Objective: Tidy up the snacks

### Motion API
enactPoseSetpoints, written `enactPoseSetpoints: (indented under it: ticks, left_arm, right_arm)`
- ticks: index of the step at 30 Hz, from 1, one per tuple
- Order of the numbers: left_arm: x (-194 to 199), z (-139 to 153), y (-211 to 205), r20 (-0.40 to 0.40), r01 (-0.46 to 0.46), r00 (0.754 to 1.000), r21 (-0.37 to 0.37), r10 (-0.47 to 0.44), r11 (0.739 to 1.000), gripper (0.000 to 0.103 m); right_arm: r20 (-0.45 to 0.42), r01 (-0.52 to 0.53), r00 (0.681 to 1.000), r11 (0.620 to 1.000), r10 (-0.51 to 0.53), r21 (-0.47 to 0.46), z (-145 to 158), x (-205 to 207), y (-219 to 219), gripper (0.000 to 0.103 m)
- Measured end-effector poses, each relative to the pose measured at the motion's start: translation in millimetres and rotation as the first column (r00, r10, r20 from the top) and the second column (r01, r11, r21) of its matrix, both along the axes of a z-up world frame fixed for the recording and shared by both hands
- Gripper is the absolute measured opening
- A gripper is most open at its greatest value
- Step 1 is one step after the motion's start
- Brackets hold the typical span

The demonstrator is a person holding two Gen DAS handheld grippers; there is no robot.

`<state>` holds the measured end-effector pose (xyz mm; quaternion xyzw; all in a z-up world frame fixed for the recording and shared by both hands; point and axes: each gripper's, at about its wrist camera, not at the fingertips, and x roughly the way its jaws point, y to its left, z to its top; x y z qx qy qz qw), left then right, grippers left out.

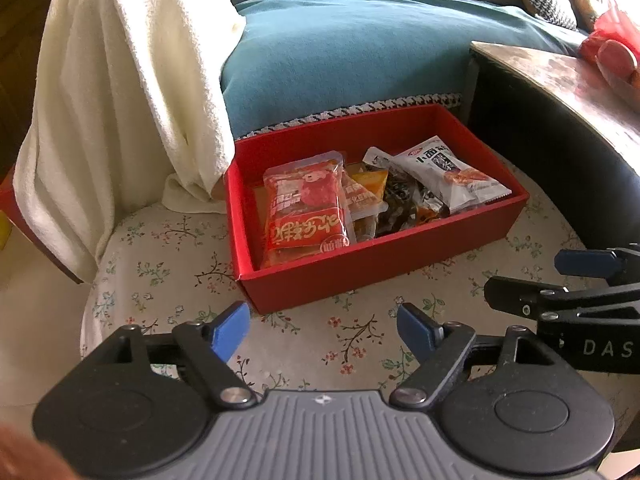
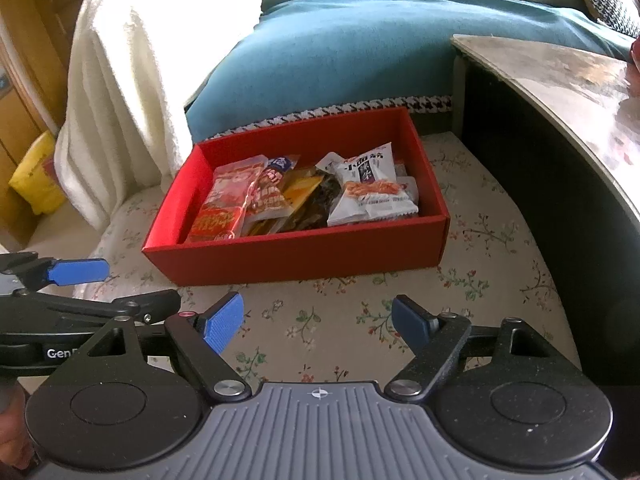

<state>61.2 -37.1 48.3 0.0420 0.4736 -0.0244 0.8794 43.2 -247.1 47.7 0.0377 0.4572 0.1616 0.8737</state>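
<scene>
A red cardboard box [image 1: 384,264] [image 2: 296,256] sits on a floral cushion, filled with several snack packets. Among them are a red packet [image 1: 306,208] [image 2: 224,204] on the left, a white packet [image 1: 448,176] [image 2: 368,188] on the right, and orange and dark packets between. My left gripper [image 1: 322,330] hovers in front of the box's near wall, open, nothing between its blue pads. My right gripper [image 2: 318,322] also stands open and empty before the box. Each gripper shows at the edge of the other's view: the right gripper [image 1: 560,280], the left gripper [image 2: 88,284].
A white towel [image 1: 120,92] drapes over a seat at the left. A teal blanket [image 1: 352,56] covers the sofa behind the box. A dark table [image 1: 560,80] with a glossy top stands at the right. A yellow bag [image 2: 36,176] lies at far left.
</scene>
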Motion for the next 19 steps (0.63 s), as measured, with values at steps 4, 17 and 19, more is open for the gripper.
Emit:
enactPoseSetpoints:
  ticks: [4,17,19]
  left_arm:
    - [-4,3,1,0.01,0.002,1.0,-0.007,-0.002,1.0,0.075]
    - [-12,5,2,0.043,0.003,0.999,0.007,-0.004,1.0,0.075]
    - [-11,5,4,0.04,0.003,0.999,0.004,-0.003,1.0,0.075]
  right_arm:
    - [-0.001,0.001,1.0,1.0,-0.001,0.01,1,-4,-1,0.086]
    - [-0.001,-0.009,1.0,1.0,0.009,0.014,3,-8,0,0.086]
    - [-0.001,-0.009,1.0,1.0,0.009,0.015,2,-8,0,0.086]
